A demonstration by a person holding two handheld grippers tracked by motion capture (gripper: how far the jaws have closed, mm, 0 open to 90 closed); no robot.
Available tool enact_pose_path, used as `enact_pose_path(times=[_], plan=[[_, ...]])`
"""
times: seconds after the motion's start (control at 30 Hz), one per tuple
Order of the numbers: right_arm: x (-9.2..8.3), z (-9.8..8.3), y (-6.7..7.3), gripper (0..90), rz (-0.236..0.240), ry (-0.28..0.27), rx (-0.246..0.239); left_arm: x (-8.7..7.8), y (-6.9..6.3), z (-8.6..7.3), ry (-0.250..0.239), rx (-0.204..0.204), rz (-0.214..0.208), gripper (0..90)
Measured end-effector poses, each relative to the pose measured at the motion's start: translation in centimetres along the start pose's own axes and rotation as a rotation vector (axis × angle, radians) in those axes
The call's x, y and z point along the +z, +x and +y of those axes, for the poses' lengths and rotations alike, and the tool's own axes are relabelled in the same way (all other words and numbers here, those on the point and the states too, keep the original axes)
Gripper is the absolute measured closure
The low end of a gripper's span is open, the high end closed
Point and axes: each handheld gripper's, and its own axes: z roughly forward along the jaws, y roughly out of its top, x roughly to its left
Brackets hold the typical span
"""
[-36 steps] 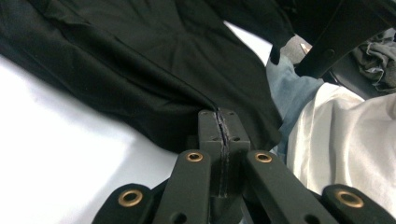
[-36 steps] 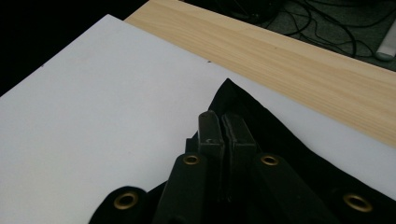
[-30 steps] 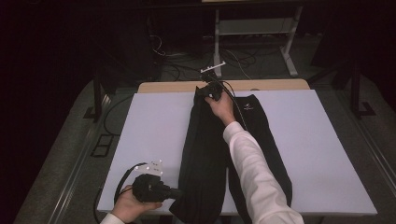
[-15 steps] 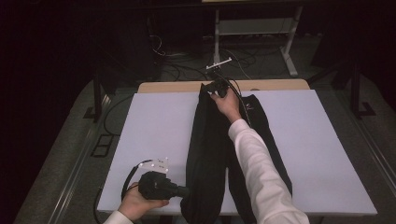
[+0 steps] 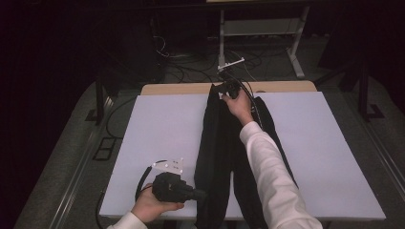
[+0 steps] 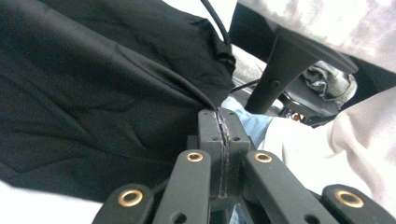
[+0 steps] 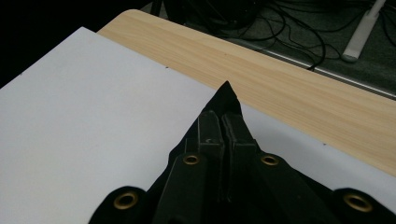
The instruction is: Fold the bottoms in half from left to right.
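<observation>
A long black garment [image 5: 215, 143] lies lengthwise down the middle of the white table [image 5: 153, 129]. My left gripper [image 5: 198, 194] is at the table's near edge, shut on the garment's near left edge. In the left gripper view the jaws [image 6: 219, 123] are pressed together with a fold of black garment [image 6: 102, 93] pinched between them. My right gripper [image 5: 224, 89] is at the far end, shut on the garment's far corner. In the right gripper view a black corner of the garment [image 7: 227, 93] pokes out past the closed right gripper [image 7: 220, 123]. A white sleeve [image 5: 267, 171] crosses over the garment.
A wooden strip [image 5: 176, 88] runs along the table's far edge. Beyond it the floor holds cables [image 5: 191, 62] and a white metal frame [image 5: 296, 52]. White surface lies bare on both sides of the garment.
Both hands have shifted a little to the right and upward, with the garment's left edge drawn along. Both grips are unchanged.
</observation>
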Motion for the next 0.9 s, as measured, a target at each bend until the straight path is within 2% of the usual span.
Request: enact_pose_path(times=[0.17, 0.27, 0.37, 0.53, 0.7, 0.9], plan=[[-0.5, -0.2, -0.5, 85.8, -0.009, -0.002, 0.008, 0.7, -0.2, 0.7, -0.001, 0.017, -0.012, 88.4], [-0.8, -0.3, -0.8, 85.8, -0.010, -0.006, 0.009, 0.9, -0.2, 0.9, -0.001, 0.020, -0.017, 88.4], [-1.1, -0.4, -1.1, 85.8, -0.010, -0.009, 0.012, 1.3, -0.2, 1.1, -0.004, 0.006, -0.025, 88.4], [-1.6, -0.7, -1.8, 85.8, -0.019, -0.010, 0.019, 2.2, -0.5, 1.8, -0.003, 0.024, -0.046, 88.4], [-1.9, -1.0, -2.3, 85.8, -0.025, -0.010, 0.020, 2.8, -0.6, 2.2, -0.020, 0.016, -0.072, 88.4], [-2.5, -1.4, -3.0, 85.8, -0.031, -0.013, 0.027, 3.5, -0.8, 2.9, -0.016, 0.024, -0.086, 88.4]])
